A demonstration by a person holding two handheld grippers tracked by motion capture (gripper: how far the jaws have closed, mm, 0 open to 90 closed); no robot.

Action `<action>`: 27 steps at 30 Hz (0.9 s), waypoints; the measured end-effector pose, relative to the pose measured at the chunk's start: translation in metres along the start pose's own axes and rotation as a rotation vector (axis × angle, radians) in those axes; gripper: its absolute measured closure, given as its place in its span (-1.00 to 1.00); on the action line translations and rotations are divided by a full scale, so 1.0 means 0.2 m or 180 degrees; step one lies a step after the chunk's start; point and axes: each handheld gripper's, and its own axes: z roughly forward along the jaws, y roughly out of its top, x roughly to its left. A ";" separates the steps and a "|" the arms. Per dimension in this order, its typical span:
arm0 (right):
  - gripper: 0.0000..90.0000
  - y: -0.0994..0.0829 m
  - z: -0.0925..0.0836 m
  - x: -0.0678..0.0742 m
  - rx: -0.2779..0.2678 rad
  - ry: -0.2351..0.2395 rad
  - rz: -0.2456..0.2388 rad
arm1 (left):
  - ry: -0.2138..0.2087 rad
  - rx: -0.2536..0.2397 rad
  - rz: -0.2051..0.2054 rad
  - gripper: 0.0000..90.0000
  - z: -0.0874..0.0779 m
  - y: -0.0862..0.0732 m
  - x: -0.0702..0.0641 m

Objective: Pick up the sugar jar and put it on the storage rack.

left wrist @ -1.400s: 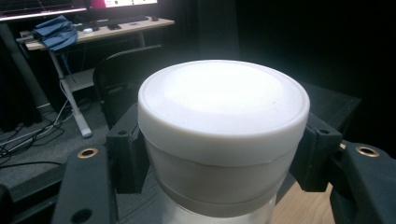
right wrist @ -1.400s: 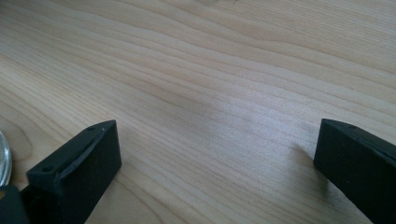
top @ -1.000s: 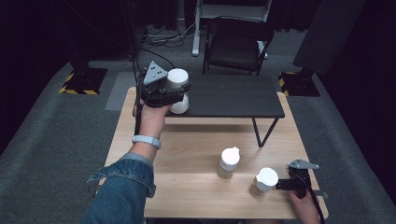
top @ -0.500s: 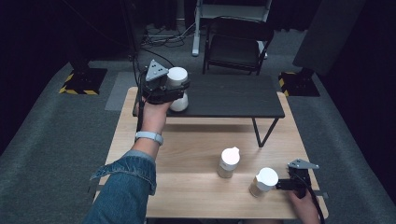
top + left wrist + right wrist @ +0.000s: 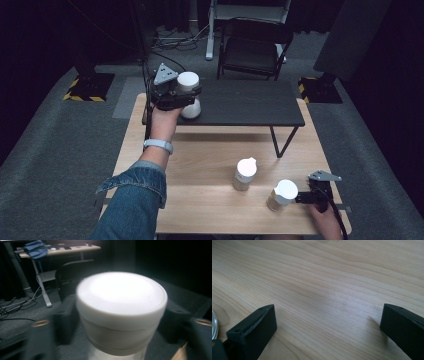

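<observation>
The room is dark, with a grey carpeted floor [image 5: 60, 145], a black chair [image 5: 255, 47] beyond the table and yellow-and-black striped stand bases at either side. A light wooden table [image 5: 210, 150] fills the middle of the high view, and a low black shelf [image 5: 245, 102] stands on its far half.

Three white-capped jars are out. One jar [image 5: 189, 92] stands on the shelf's left end, between the jaws of the left gripper [image 5: 175, 95]; in the left gripper view its broad white lid [image 5: 121, 296] looms close above a paler body, with blurred jaws standing off at each side. Those jaws have just been opening, and the pads no longer press on it (contents cannot be made out). A second jar [image 5: 244, 174] stands near the table's middle, holding something pale. A third [image 5: 282, 195] sits just beside the right gripper [image 5: 306, 198], whose jaws are spread wide over bare wood [image 5: 324, 290], holding nothing.
</observation>
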 end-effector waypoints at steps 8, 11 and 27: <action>-0.99 0.00 0.00 0.00 0.0000 0.0000 -0.0001 | -0.0074 -0.0031 0.0060 -0.81 -0.05 -0.01 -0.01; -0.99 0.00 0.00 0.00 0.0000 0.0000 0.0000 | -0.0086 -0.0012 0.0059 -0.82 -0.07 -0.02 -0.01; -0.99 0.00 0.00 0.00 0.0002 0.0000 -0.0002 | -0.0132 -0.0002 0.0069 -0.85 -0.20 -0.10 0.01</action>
